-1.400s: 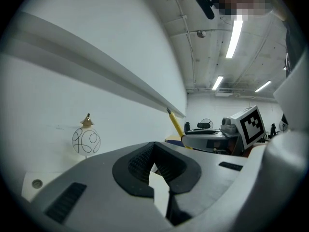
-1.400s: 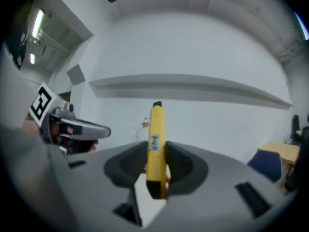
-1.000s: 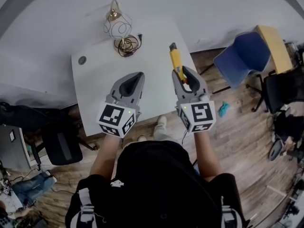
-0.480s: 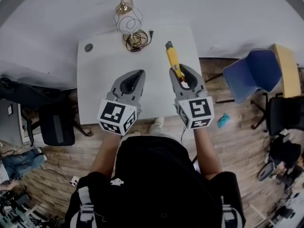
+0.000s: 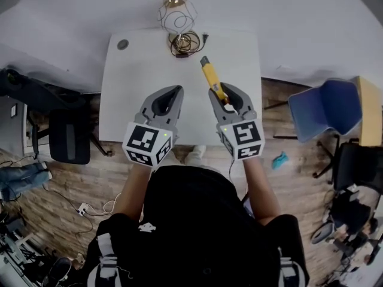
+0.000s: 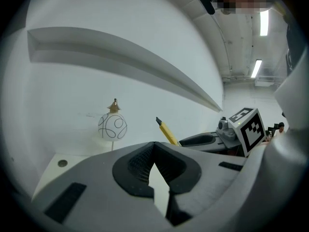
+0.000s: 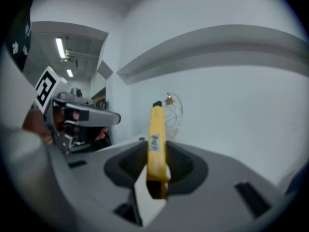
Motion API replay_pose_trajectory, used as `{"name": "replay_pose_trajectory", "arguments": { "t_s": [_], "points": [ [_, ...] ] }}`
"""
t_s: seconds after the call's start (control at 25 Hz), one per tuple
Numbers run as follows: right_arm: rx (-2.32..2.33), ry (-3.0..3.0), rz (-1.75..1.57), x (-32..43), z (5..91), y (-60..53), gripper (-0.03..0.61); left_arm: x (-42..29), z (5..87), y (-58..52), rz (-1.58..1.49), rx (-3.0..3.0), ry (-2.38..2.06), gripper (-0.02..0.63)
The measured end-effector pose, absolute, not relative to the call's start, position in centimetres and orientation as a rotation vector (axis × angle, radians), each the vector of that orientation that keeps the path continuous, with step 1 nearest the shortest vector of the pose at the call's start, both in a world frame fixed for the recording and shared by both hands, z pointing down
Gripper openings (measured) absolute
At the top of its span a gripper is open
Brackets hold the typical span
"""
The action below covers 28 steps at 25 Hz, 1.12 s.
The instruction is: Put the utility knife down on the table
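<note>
A yellow utility knife (image 5: 211, 76) with a black tip sticks out forward from my right gripper (image 5: 224, 91), which is shut on its rear end over the white table (image 5: 134, 76). In the right gripper view the knife (image 7: 157, 129) rises from between the jaws, tip up. My left gripper (image 5: 169, 95) hovers beside it to the left, jaws shut with nothing in them. The left gripper view shows its closed tips (image 6: 154, 146), the knife (image 6: 166, 132) and the right gripper (image 6: 203, 140) to the right.
A wire-ball lamp (image 5: 176, 14) and a coiled cable (image 5: 185, 42) stand at the table's far edge, a round grommet (image 5: 122, 43) at its far left. A black office chair (image 5: 69, 136) is left of the table, a blue chair (image 5: 320, 109) to the right.
Both grippers have come forward over the table and sunk lower. The knife stays gripped in the right one, and its tip now leans more to the left.
</note>
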State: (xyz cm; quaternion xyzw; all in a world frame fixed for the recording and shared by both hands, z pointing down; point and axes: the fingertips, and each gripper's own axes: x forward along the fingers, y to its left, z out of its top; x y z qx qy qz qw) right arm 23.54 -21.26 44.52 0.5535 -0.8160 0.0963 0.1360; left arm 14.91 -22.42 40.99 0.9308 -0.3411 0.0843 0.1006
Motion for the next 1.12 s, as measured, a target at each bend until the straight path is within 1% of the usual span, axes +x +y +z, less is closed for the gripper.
{"name": "replay_pose_trajectory", "arguments": {
  "t_s": [0.72,1.12],
  "points": [
    [1.270,-2.356,0.376,14.6,51.5,-23.0,0.137,6.8,42.9,-24.3,0.283,2.637,-1.140,0.014],
    [1.100,-2.304,0.467,10.3,56.5,-24.2,0.137,2.2,45.4,-26.1,0.338,2.555,-1.194,0.014]
  ]
}}
